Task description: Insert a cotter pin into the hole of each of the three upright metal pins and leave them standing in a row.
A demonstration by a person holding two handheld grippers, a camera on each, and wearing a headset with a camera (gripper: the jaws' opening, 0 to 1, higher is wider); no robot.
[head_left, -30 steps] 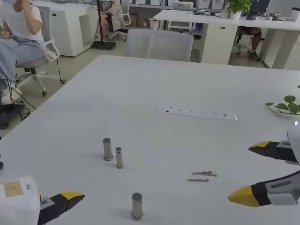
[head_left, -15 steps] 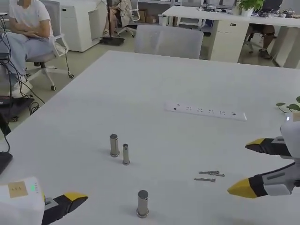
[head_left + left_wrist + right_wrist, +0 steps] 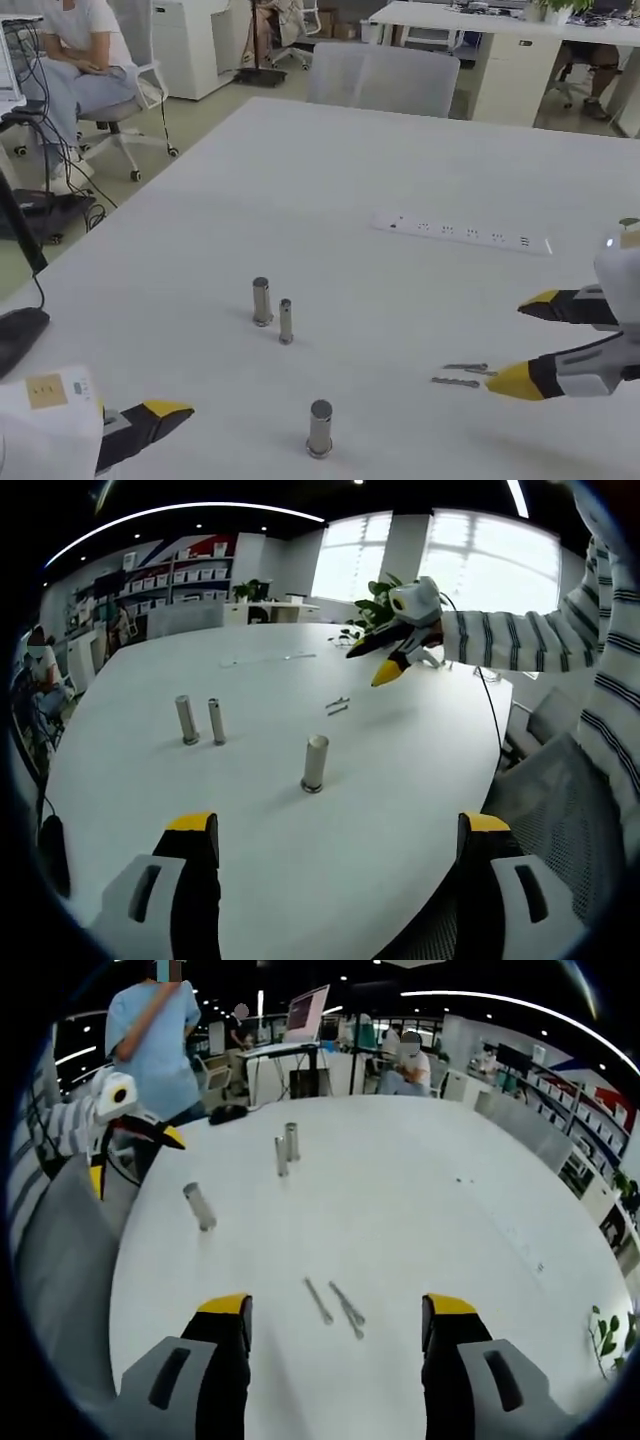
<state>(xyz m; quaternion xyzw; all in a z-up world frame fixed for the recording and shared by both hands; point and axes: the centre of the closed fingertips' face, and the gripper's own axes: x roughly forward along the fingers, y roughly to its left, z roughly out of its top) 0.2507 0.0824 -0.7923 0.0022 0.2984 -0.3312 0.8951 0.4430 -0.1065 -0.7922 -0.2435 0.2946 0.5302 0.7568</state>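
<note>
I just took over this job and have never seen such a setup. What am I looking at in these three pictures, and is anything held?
No robot arm: a person holds a two-jaw gripper in each hand. The head view looks down from their headset; each round picture comes from a camera on one gripper. On the table stand three metal pins, two close together, one apart. Thin cotter pins lie by the open right gripper; a power strip lies farther off. The left gripper is open too; nothing is held.

Bright, even overhead light. Soft faint shadows on white table. Blown-out windows in left gripper view. Strong fisheye bending at edges of both gripper views. Head view slightly soft.
</note>
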